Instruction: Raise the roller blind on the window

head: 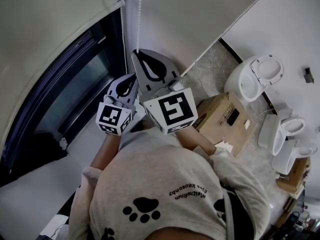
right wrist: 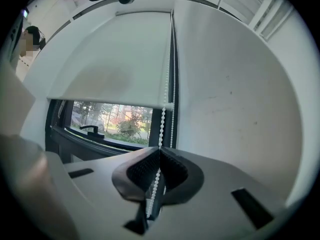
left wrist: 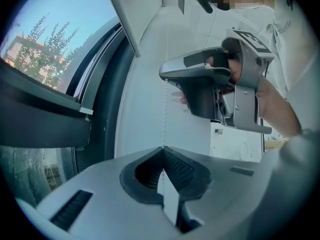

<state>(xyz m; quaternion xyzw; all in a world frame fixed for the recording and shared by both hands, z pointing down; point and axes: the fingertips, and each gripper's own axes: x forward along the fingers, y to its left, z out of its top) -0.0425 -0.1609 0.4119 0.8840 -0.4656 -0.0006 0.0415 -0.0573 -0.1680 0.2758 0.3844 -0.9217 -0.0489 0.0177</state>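
The white roller blind [right wrist: 110,64] hangs partly down over the window, its bottom bar [head: 119,3] at the top of the head view. Two strands of white bead chain [head: 138,14] hang beside it against the wall. My right gripper [right wrist: 160,149] is shut on one strand [right wrist: 163,116], which runs down between its pads. My left gripper [left wrist: 163,148] sits lower and is shut on a thin strand [left wrist: 165,114] that rises from its tip. In the head view the right gripper [head: 138,53] is above and right of the left gripper [head: 131,78].
The dark window frame [head: 75,79] and a white sill [head: 30,184] lie to the left. A window handle [right wrist: 92,130] shows below the blind. A cardboard box [head: 222,116] and white toilets [head: 257,76] stand on the floor to the right.
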